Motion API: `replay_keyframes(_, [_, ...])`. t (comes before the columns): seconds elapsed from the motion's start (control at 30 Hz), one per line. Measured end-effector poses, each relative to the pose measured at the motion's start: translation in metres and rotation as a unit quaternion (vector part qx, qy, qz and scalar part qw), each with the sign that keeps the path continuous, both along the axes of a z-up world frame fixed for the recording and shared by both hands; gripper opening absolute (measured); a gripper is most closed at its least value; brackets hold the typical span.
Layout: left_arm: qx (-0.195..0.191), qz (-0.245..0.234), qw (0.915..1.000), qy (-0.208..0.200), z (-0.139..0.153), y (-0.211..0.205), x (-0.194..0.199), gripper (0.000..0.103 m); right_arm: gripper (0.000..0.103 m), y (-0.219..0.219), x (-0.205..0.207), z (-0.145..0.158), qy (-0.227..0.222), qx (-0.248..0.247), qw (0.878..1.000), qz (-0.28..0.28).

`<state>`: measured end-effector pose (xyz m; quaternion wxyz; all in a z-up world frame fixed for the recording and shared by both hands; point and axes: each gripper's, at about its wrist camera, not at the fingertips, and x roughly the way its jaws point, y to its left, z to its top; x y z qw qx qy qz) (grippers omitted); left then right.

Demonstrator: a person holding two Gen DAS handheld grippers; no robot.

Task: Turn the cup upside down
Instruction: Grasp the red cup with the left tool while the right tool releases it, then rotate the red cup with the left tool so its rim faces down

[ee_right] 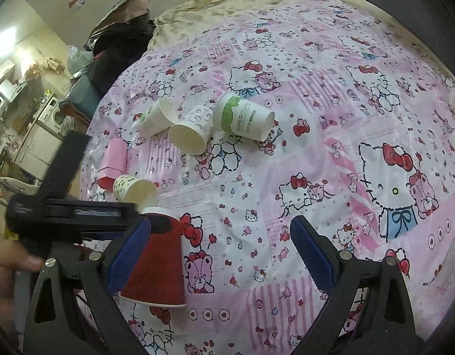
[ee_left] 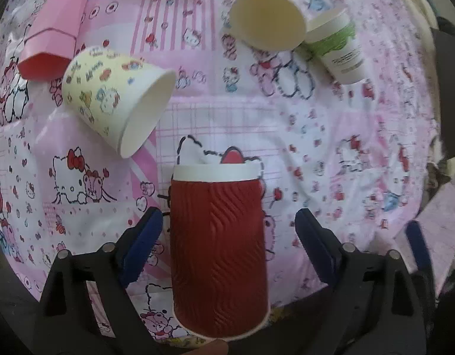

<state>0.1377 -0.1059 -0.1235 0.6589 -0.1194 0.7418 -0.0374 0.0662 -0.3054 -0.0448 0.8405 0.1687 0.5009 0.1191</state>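
Blue-padded left gripper (ee_left: 228, 230): jaws spread wide at the lower centre of the left wrist view; neither pad touches anything.
Right gripper (ee_right: 218, 239): jaws wide apart too, holding nothing, at the bottom of the right wrist view.
Red cup (ee_left: 220, 254): one, ribbed, standing between the left fingers with gaps on both sides; white rim at its top end in the left wrist view, wide end down on the sheet in the right wrist view (ee_right: 156, 269).
Paper cups lying on their sides: four; a yellow patterned cup (ee_left: 115, 97) at left, a plain cream cup (ee_left: 267, 19) at top, a green-banded cup (ee_left: 339, 50) touching it, and a second green-marked cup (ee_right: 154, 118) seen only from the right.
Pink box (ee_left: 54, 28): one, upper left.
Bedsheet (ee_left: 331, 148): one, pink cartoon-cat print.
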Motion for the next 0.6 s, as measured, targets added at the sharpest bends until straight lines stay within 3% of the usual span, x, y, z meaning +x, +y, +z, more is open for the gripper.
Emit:
replay_keyframes(0.17, [-0.004, 0.021, 0.9997, 0.015, -0.012, 0.002, 0.002, 0.066, 0.098, 0.003, 0.0, -0.002, 0.006, -0.001, 1.0, 0.008])
replay_keyframes(0.37, [-0.01, 0.038, 0.9992, 0.008, -0.008, 0.013, 0.004, 0.064, 0.098, 0.002, -0.001, -0.002, 0.008, 0.002, 1.0, 0.006])
replay_keyframes(0.5, [-0.021, 0.038, 0.9989, -0.019, 0.013, 0.022, 0.001, 0.064, 0.098, 0.003, -0.002, -0.002, 0.006, -0.002, 1.0, 0.007])
replay_keyframes(0.6, [-0.047, 0.065, 0.9956, -0.049, 0.041, 0.038, -0.001, 0.064, 0.098, 0.004, -0.003, -0.003, 0.01, 0.002, 1.0, 0.013])
